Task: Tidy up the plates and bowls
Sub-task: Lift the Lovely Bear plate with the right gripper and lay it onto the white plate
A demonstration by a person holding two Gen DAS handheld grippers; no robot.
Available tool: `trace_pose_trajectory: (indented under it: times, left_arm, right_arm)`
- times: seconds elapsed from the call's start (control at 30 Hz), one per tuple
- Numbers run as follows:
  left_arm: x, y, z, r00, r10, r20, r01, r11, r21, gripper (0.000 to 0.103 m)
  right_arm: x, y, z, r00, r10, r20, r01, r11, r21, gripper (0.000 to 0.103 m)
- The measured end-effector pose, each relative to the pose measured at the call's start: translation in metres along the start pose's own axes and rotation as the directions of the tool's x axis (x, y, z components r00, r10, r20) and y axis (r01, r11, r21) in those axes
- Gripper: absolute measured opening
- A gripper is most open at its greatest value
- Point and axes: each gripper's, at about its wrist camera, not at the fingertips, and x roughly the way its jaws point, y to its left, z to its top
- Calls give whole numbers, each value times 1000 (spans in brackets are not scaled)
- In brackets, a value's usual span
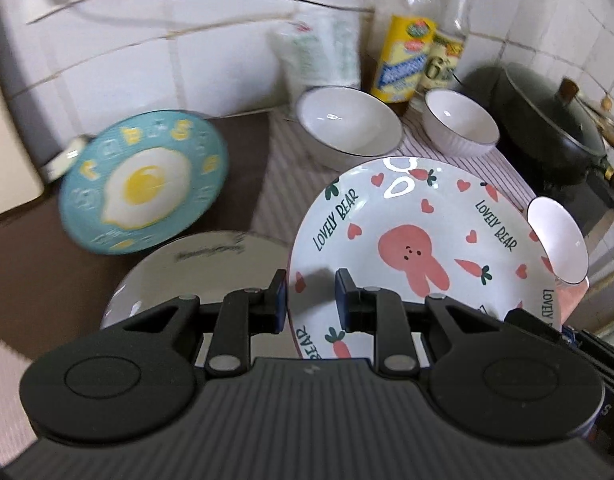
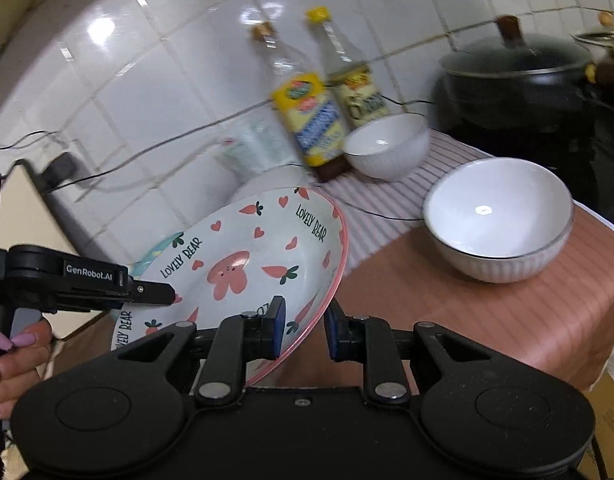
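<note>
Straddling opposite rims of the tilted bunny plate, the left gripper and right gripper keep it off the counter, though whether either pair of fingers actually pinches it I cannot tell.

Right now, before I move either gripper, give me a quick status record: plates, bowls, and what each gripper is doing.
bunny plate: tilted, rim between the jaws of both grippers
left gripper: straddles the plate's rim; clamping unclear
right gripper: straddles another part of the rim; clamping unclear
egg plate: far left, blurred
grey plate: left of the bunny plate, lower
large bowl: back, on the striped cloth
small bowl: back, right of the large bowl
third bowl: right side, unstacked
</note>
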Motion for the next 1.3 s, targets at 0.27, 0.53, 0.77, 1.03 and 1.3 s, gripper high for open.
trace_pose_trajectory:
  times: [0.27, 0.53, 0.77, 1.03, 1.3]
  left_arm:
    - [-44, 45, -37, 999, 42, -9, -43, 993, -107, 22]
    - [-38, 89, -74, 996, 60, -70, -76, 963, -257, 22]
    - [-17, 109, -79, 989, 71, -128, -110, 936, -334, 22]
    - [-7, 112, -76, 983, 91, -157, -139, 936, -323, 22]
    - [-1, 110, -69, 973, 158, -167, -202, 933, -297, 22]
  right_arm:
    - [-5, 47, -3, 997, 57, -49, -62, 994, -92, 25]
    - [21, 74, -19, 985, 76, -154, -103, 979, -173, 25]
    - [56, 81, -19, 974, 68, -216, -113, 972, -206, 25]
    - [72, 88, -20, 968, 37, -248, -105, 958, -266, 25]
    - [84, 91, -21, 964, 35, -263, -110, 954, -280, 26]
